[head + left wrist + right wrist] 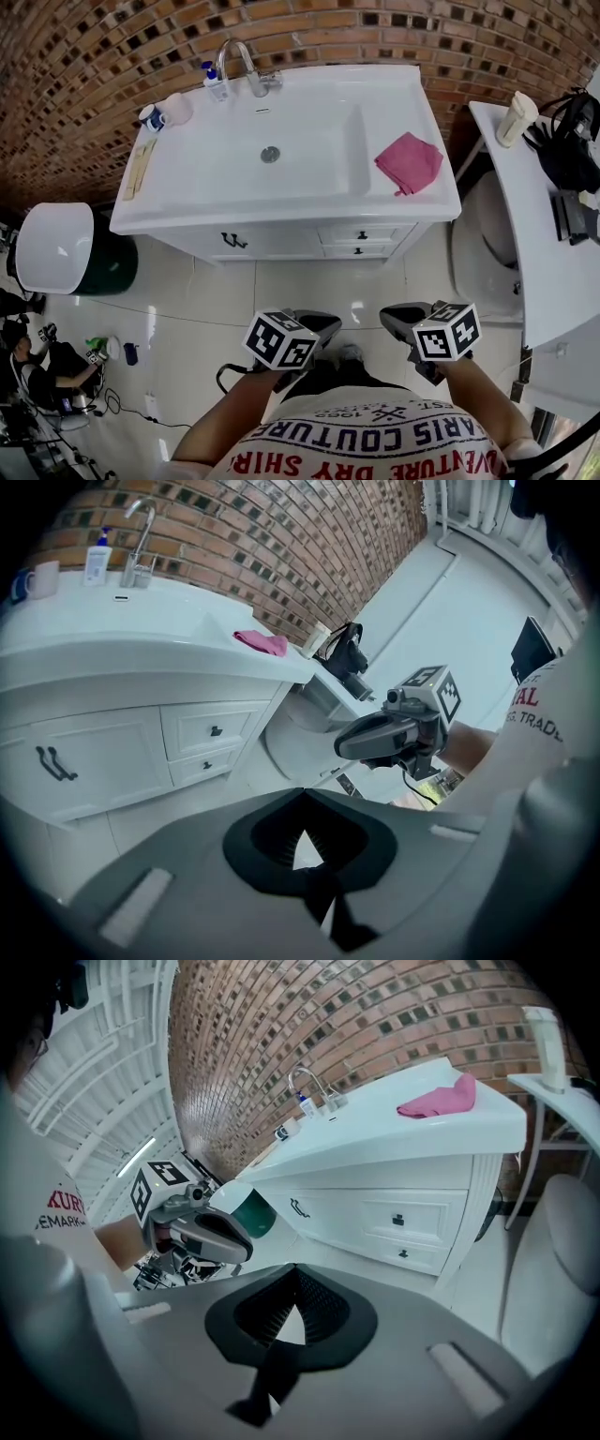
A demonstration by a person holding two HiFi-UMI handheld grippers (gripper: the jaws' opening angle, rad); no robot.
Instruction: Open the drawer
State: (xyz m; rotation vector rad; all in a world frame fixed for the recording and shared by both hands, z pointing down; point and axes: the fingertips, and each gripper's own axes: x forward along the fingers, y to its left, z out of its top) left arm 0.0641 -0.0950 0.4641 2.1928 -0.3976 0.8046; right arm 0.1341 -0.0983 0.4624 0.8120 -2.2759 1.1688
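White cabinet [281,242] under the basin [309,141] has two small drawers [342,234] at its right end, both flush shut, so nothing is done yet. My left gripper [323,325] and right gripper [398,319] hang well short of the cabinet front, each clenched on nothing. Left to do: approach, spread the jaws, catch a knob [398,1220], pull.

Ahead of you: white vanity top [187,202] with sunken basin. On it:
- pink cloth [409,162], crumpled, right of the basin
- soap bottle [215,82], at the back, just left of the faucet [246,66]
- mug [153,117], at the back left corner
- wooden strip [141,169], along the left edge

To your right: white side table [525,225] carrying a cream bottle [517,118] and a black bag [567,141].

Tiled floor [187,300]: green bin with white lid [56,248], left of the vanity.
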